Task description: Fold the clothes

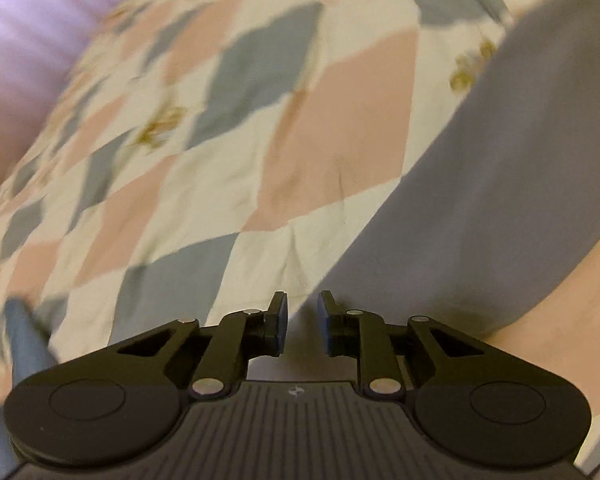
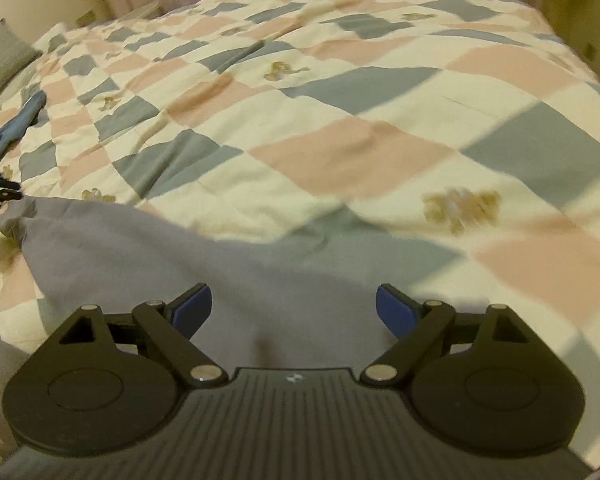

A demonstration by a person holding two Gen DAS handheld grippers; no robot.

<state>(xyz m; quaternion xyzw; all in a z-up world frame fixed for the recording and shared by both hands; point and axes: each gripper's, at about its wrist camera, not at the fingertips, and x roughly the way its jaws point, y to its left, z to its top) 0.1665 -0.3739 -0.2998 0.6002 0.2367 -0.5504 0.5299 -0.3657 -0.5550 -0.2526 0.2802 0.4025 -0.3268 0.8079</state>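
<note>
- Two grippers hang over the checked quilt (image 2: 340, 152).
- Your left gripper (image 1: 302, 312) has its jaws narrowly apart, gripping nothing, at the grey garment's (image 1: 480, 208) edge.
- Your right gripper (image 2: 293, 308) gapes wide above that garment.

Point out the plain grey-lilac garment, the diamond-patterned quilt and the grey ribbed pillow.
Plain grey-lilac garment (image 2: 140, 248): right wrist view, flat middle.
Diamond-patterned pink, grey and cream quilt (image 2: 340, 152): right wrist view, pink patch.
Grey ribbed pillow (image 2: 2, 62): right wrist view, its face.
</note>
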